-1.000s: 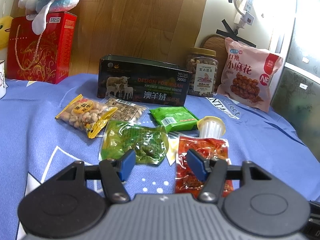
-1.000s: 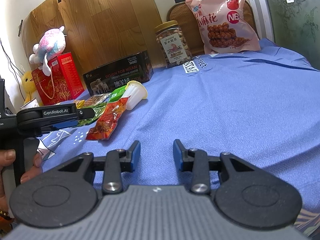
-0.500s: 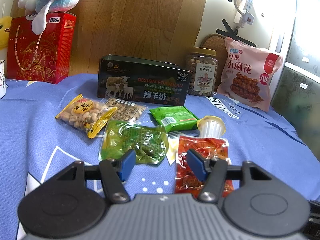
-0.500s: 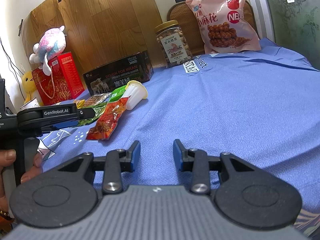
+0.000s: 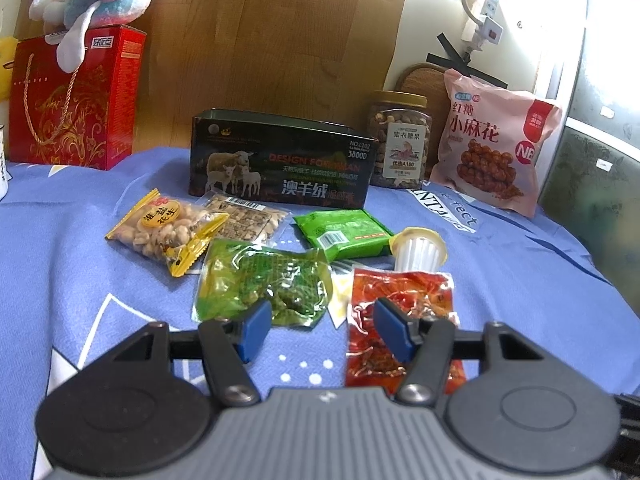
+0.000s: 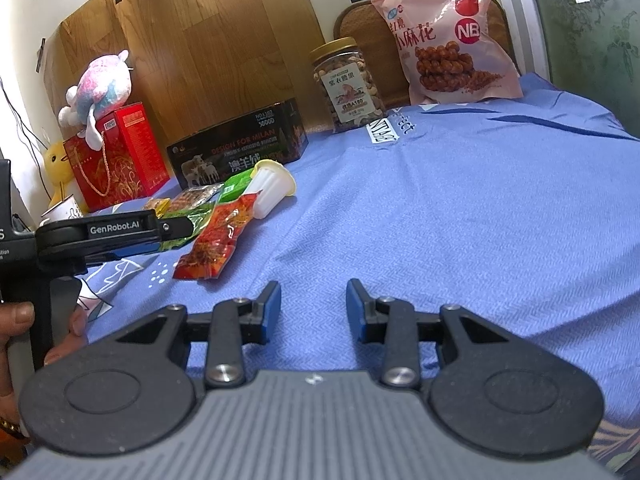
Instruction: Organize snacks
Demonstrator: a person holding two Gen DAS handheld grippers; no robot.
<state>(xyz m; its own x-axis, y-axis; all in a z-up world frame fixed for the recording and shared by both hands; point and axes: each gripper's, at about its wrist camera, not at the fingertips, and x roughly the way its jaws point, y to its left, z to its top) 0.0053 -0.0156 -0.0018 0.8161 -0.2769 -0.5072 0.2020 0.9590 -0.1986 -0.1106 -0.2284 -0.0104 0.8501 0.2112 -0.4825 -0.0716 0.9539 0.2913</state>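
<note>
Nothing has moved since the earlier frames. Left gripper (image 5: 320, 330) hovers with jaws apart and empty; green snack packet (image 5: 262, 284) at eleven o'clock, red snack packet (image 5: 400, 296) at one o'clock. Right gripper (image 6: 313, 308) is apart and empty over blue bedsheet (image 6: 460, 220).

Left claw (image 5: 320, 330): matte black linkage arms w/ silver pivot screws, blue pads on the fingertips (image 5: 253, 330), two round black discs either side, ribbed grey housing w/ small white mark at centre. Right claw (image 6: 313, 310): same build, blue pads, silver screws, black discs, ribbed grey body. Seen side-on from the right wrist cam, the left claw's arm bears white "GenRobot.AI" lettering on black. Left hand (image 6: 24, 332) on black/grey handle; beaded bracelet at wrist.
</note>
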